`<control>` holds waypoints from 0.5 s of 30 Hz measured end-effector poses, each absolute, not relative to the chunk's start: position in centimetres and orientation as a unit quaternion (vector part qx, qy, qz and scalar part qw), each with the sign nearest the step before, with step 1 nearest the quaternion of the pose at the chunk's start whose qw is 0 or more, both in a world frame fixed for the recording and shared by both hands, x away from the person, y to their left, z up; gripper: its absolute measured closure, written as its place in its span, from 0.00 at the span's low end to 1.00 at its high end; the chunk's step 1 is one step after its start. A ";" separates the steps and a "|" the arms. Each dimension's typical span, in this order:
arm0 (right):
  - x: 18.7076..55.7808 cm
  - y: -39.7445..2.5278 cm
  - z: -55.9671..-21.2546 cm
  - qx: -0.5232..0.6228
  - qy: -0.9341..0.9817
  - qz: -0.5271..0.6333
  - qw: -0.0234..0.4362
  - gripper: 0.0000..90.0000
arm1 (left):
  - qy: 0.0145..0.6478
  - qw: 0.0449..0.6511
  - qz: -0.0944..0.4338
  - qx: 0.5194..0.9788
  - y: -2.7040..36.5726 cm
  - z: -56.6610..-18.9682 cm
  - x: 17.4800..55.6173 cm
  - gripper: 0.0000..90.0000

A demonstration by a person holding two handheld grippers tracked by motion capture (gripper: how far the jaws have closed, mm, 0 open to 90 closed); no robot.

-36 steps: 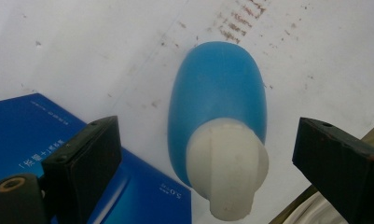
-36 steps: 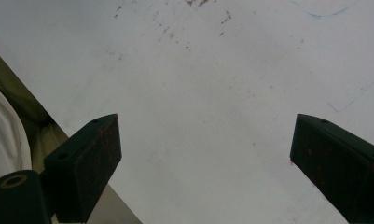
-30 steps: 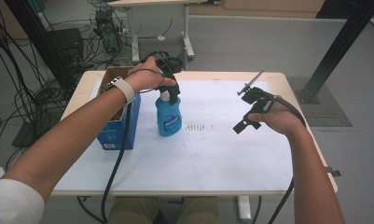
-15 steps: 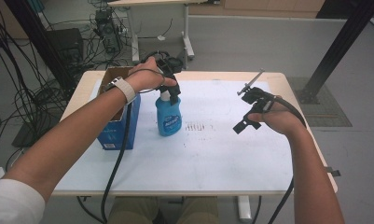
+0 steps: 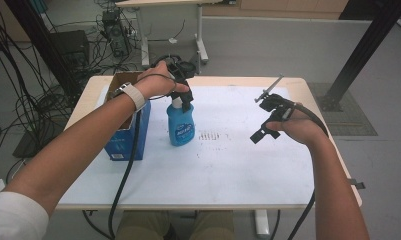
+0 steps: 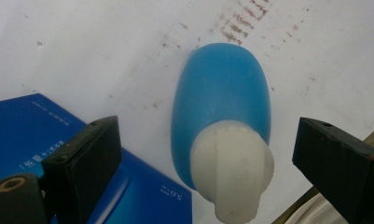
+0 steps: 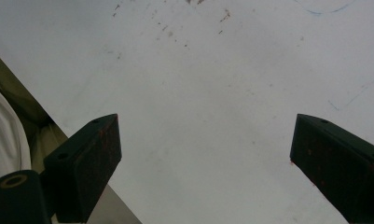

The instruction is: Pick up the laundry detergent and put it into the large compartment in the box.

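The spray bottle (image 5: 180, 124) is bright blue with a white neck and a printed label. The cardboard box (image 5: 124, 131) has blue sides with white lettering. The tabletop (image 5: 228, 160) is white, speckled brown.

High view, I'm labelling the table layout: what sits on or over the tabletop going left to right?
Blue box → blue bottle with the left gripper just above it → right gripper, held over bare white tabletop.

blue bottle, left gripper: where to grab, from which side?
Grip the white cap, coming straight down from above. The blue bottle stands upright, its narrow cap already sits between the open left gripper fingers, and the blue box crowds its side.
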State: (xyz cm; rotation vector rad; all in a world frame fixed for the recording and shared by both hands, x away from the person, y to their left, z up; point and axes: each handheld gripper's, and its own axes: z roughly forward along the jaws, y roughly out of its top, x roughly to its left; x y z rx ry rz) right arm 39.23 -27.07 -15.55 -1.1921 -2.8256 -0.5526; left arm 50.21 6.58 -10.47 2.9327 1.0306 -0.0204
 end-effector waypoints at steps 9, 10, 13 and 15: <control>39.2 -27.1 -15.6 -0.382 -0.907 -0.178 0.012 0.09 | 0.331 0.018 -0.007 0.944 6.6 -10.6 50.3 0.09; 39.2 -27.1 -15.6 -0.383 -0.906 -0.178 0.013 0.09 | 0.331 0.019 -0.008 0.943 6.6 -10.6 50.3 0.09; 39.3 -27.1 -15.6 -0.382 -0.907 -0.177 0.013 0.09 | 0.331 0.020 -0.008 0.943 6.6 -10.6 50.3 0.09; 39.3 -27.1 -15.6 -0.381 -0.907 -0.177 0.012 0.09 | 0.331 0.020 -0.009 0.943 6.6 -10.6 50.3 0.09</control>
